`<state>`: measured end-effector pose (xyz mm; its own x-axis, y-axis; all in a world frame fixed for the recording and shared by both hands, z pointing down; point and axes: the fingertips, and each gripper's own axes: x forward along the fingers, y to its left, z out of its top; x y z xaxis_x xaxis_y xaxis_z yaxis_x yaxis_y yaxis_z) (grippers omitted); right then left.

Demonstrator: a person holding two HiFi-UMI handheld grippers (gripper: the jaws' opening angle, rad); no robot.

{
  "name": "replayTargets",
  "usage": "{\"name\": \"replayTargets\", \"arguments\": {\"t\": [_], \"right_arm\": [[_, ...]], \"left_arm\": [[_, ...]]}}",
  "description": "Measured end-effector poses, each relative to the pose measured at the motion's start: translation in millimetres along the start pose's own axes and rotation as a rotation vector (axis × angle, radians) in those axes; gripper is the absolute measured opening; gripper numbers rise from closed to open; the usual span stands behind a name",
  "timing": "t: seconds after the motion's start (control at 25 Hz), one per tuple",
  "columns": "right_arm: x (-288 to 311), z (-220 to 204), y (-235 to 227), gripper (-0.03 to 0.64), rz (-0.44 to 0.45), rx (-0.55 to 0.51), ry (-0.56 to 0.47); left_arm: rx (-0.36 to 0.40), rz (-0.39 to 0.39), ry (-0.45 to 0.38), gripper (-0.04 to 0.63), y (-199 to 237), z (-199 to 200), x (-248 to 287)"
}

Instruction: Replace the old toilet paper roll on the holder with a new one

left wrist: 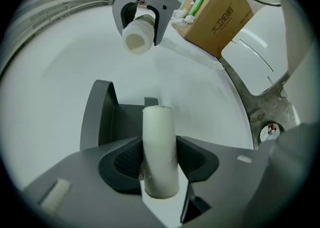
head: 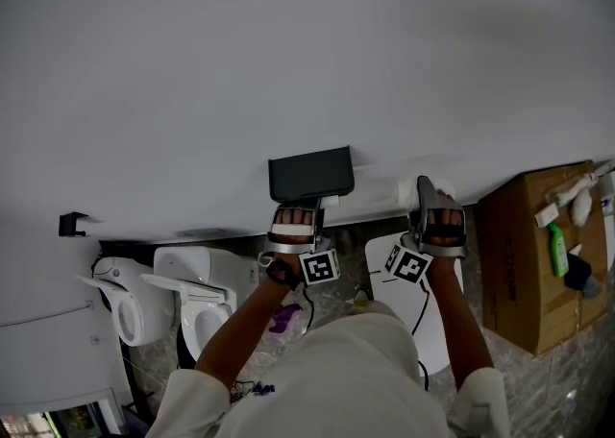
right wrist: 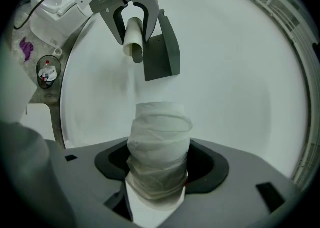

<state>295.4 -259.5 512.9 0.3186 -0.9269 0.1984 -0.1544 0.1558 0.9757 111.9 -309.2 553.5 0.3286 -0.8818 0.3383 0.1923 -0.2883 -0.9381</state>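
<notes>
as the fingers of the left gripper (head: 294, 218) clamp the bare old tube (left wrist: 159, 147), low centre of its view just before the dark holder (left wrist: 100, 117), the right gripper (head: 439, 220) grips the new roll (right wrist: 159, 142); removal seems in hand, and next the tube must be carried clear.

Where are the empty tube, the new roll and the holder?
empty tube (left wrist: 159, 142): left gripper view, mid side
new roll (right wrist: 159, 147): right gripper view, wrapped side
holder (head: 310, 175): head view, front face
</notes>
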Motion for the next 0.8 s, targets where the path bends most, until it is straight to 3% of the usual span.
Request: {"name": "replayTargets", "arguments": {"t": [0.8], "right_arm": [[3.3, -33.1, 8.6, 0.293, 0.034, -0.006, 0.055]], "left_arm": [[-0.023, 0.012, -0.115, 0.196, 14.7, 80.6, 8.3]]}}
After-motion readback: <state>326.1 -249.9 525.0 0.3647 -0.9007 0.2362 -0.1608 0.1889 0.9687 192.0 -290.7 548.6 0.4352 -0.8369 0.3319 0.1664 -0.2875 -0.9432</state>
